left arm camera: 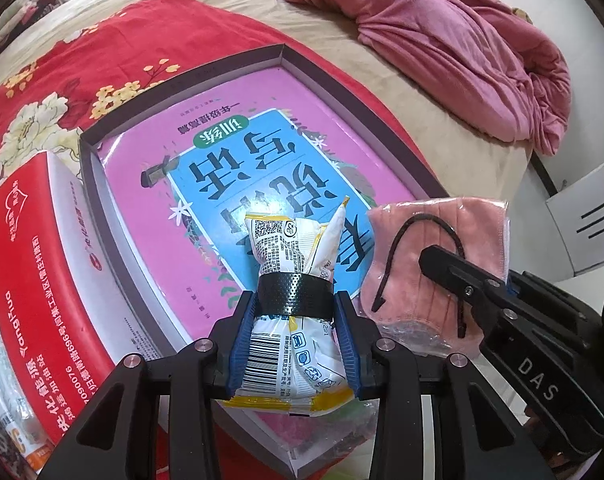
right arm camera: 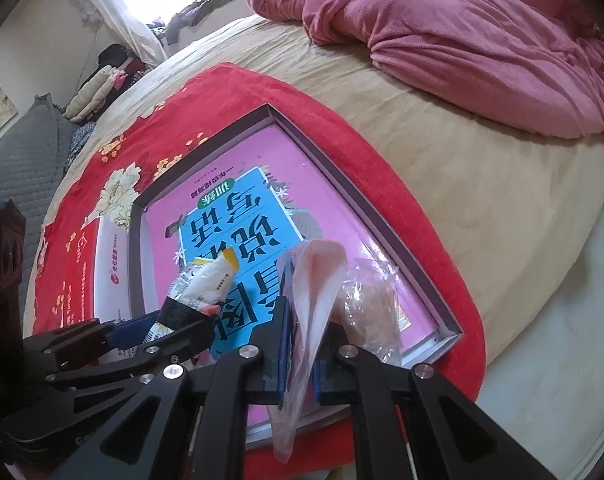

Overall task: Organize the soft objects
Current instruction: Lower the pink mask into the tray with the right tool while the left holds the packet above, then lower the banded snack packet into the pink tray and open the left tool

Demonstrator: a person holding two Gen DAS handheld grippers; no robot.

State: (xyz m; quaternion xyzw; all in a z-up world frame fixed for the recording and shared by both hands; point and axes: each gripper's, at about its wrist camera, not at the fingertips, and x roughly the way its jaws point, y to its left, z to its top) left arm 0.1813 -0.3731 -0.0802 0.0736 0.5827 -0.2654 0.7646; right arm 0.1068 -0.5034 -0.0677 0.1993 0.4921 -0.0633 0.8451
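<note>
While the left gripper pinches the white-and-yellow plastic snack packet and the right gripper clamps the bagged pink face masks, both over the shallow purple-rimmed box, lower approx flat w/ gentle release, I'd say.

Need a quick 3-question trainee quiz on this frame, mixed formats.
1. True or false: the left gripper is shut on the white and yellow packet.
2. What does the right gripper hold? A) a book B) the bagged pink face masks C) nothing
3. What lies flat inside the shallow box?

Key: 1 true; 2 B; 3 the pink and blue book.
</note>
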